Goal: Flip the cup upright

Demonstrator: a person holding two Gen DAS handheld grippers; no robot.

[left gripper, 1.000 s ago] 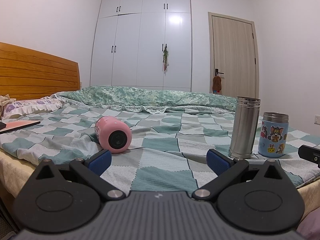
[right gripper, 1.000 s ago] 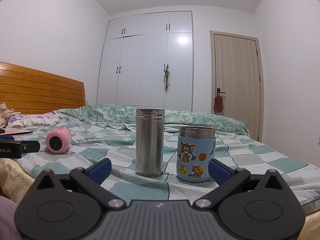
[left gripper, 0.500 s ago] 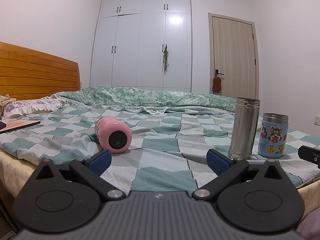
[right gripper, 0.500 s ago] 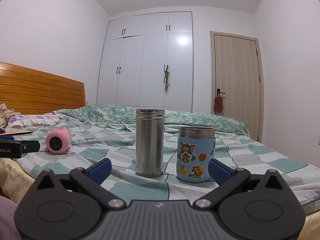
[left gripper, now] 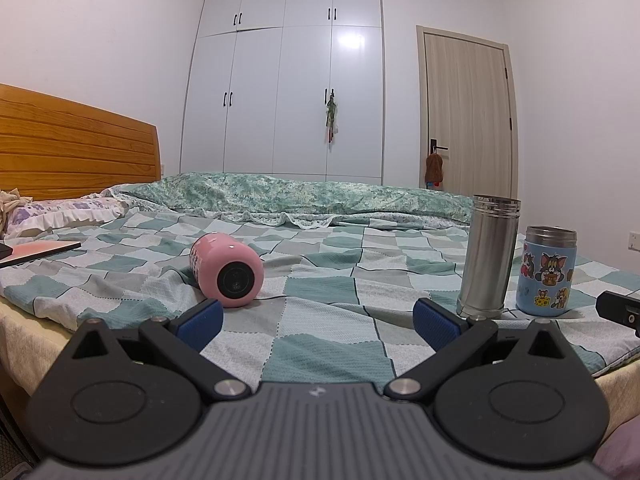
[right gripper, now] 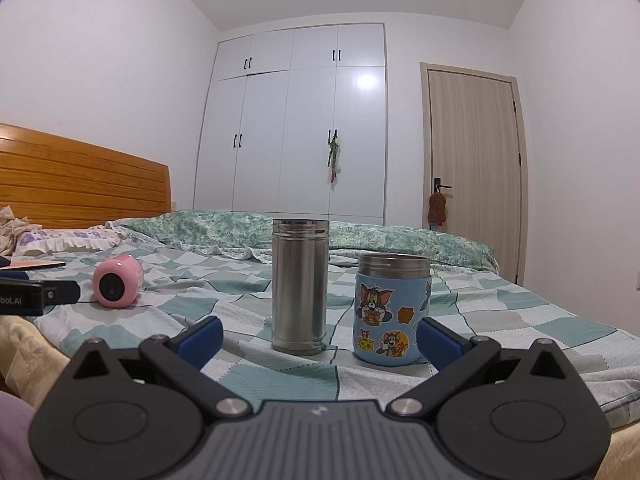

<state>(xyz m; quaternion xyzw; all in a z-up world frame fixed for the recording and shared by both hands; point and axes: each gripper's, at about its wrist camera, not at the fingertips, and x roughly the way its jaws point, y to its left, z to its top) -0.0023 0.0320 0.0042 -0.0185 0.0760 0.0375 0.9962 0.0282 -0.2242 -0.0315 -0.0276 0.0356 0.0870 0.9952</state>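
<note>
Pink cup (left gripper: 229, 272) down on its side on the checkered bed (left gripper: 328, 344), left part, long axis running near to far, dark round base facing near. Left gripper (left gripper: 317, 322) low at near edge, fingers (left gripper: 199, 324) spread wide, empty. Right gripper (right gripper: 319, 335) likewise wide open, empty, facing upright steel flask (right gripper: 300, 286) and cartoon cup (right gripper: 393, 314).

left gripper (left gripper: 316, 324): fingers spread, level | right gripper (right gripper: 318, 336): fingers spread, level
</note>
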